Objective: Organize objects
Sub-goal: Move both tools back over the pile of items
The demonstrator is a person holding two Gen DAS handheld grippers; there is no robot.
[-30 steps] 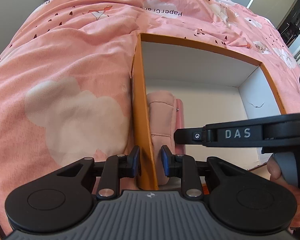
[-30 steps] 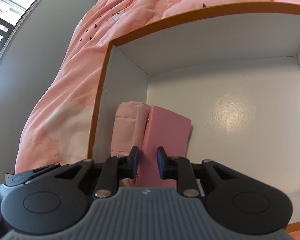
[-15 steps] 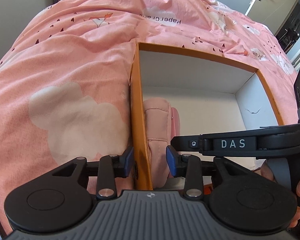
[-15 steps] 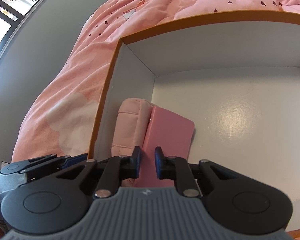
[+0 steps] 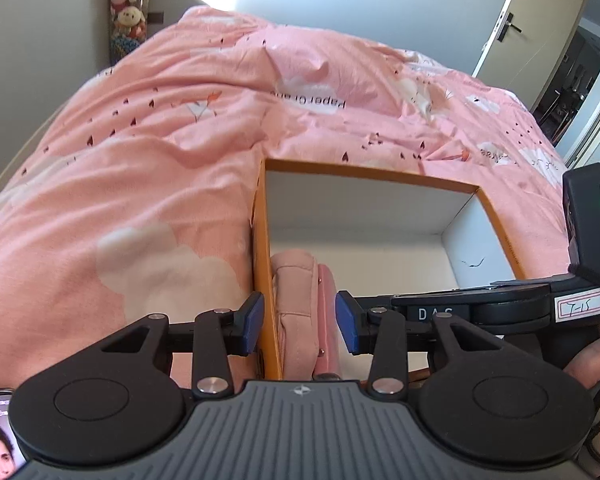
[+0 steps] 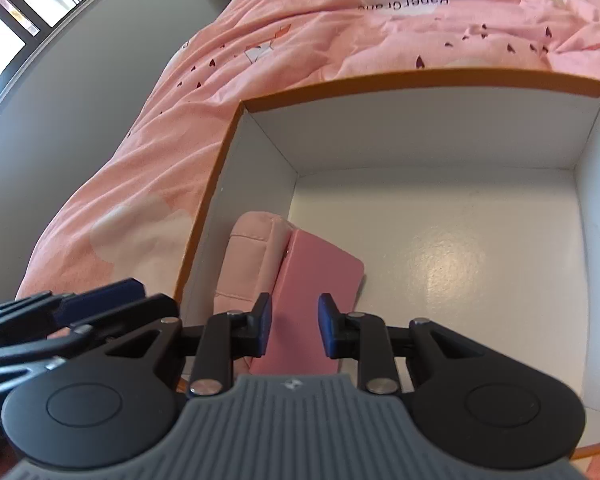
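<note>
Both tongs released, jaws just opening: right tongs astride the upright pink case beside the pouch, left tongs straddling the box wall.

Box floor wide open on the right, pouch and pink case crowding its left wall

In the box on the bed, the pouch stands against its left wall, the wallet just right of it.
</note>
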